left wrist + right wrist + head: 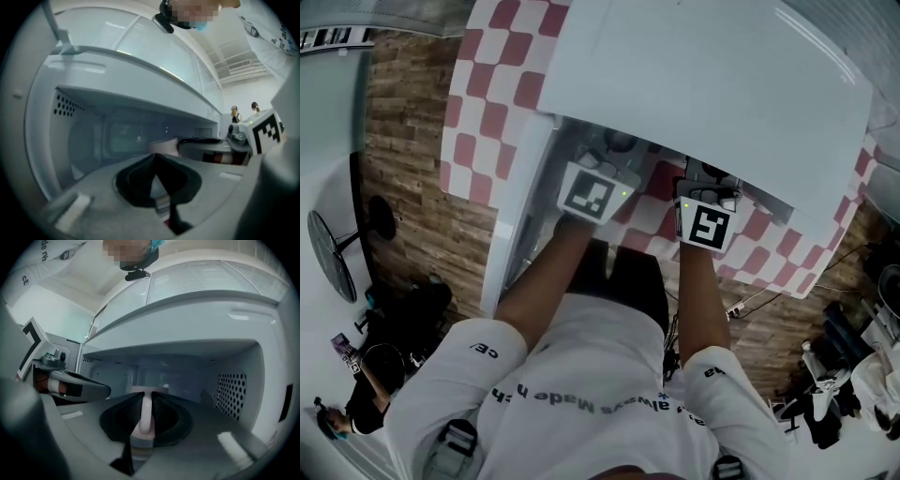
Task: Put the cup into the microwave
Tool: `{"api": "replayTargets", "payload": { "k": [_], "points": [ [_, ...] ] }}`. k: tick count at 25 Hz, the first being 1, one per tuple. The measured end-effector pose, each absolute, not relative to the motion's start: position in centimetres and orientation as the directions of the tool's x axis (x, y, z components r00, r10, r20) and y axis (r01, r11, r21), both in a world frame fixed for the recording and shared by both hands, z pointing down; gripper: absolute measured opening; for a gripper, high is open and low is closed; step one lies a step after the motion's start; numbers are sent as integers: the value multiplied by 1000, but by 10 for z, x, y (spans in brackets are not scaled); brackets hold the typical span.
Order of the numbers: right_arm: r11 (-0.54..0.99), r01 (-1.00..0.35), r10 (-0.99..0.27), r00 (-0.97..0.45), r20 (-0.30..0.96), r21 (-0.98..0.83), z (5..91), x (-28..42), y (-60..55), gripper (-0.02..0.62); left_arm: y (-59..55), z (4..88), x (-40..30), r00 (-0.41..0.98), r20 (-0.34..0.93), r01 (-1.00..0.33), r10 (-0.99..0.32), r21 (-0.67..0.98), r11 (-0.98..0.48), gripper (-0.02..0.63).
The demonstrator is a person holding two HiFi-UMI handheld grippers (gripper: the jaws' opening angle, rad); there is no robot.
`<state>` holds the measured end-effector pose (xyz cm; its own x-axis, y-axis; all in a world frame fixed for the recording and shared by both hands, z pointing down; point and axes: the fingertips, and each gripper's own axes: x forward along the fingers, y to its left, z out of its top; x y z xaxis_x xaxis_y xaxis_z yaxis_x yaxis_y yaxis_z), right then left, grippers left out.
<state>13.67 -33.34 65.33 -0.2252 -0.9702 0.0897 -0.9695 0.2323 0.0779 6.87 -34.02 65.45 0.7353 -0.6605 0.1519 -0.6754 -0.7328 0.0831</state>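
A pale cup (151, 391) hangs just inside the open white microwave (703, 84). My right gripper (146, 414) is shut on the cup's white handle (146, 411), which stands upright between the dark pads. In the left gripper view the cup (165, 145) shows beyond my left gripper (155, 161), whose jaws are shut with nothing between them. The left gripper stays close beside the right one at the oven's mouth. In the head view both marker cubes, left (595, 195) and right (708, 223), sit under the microwave's front edge, which hides the jaws.
The oven cavity has a perforated right wall (232, 390) and a grey back wall (136, 136). Its door (520, 225) stands open at the left. The microwave rests on a pink-and-white checked cloth (483, 122). A fan (333, 253) stands on the wooden floor at the left.
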Motion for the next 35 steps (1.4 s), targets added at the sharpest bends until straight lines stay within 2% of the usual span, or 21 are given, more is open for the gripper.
{"api": "replayTargets", "payload": {
  "k": [8, 18, 21, 23, 35],
  "points": [
    [224, -972, -971, -218, 99, 64, 666, 144, -336, 48, -342, 663, 72, 742, 158, -667, -652, 77, -741, 3],
    [237, -972, -950, -232, 210, -1, 693, 143, -334, 54, -338, 647, 74, 742, 165, -666, -649, 78, -742, 3],
    [242, -970, -940, -241, 241, -26, 688, 139, -334, 129, -335, 640, 72, 739, 168, -670, -653, 80, -738, 4],
    [233, -972, -941, -231, 248, -22, 679, 139, -331, 143, -332, 633, 72, 740, 170, -669, -651, 77, -740, 3],
    [255, -966, -927, -254, 275, -34, 603, 150, -271, 96, -287, 576, 59, 749, 228, -654, -622, 107, -749, 3]
  ]
}}
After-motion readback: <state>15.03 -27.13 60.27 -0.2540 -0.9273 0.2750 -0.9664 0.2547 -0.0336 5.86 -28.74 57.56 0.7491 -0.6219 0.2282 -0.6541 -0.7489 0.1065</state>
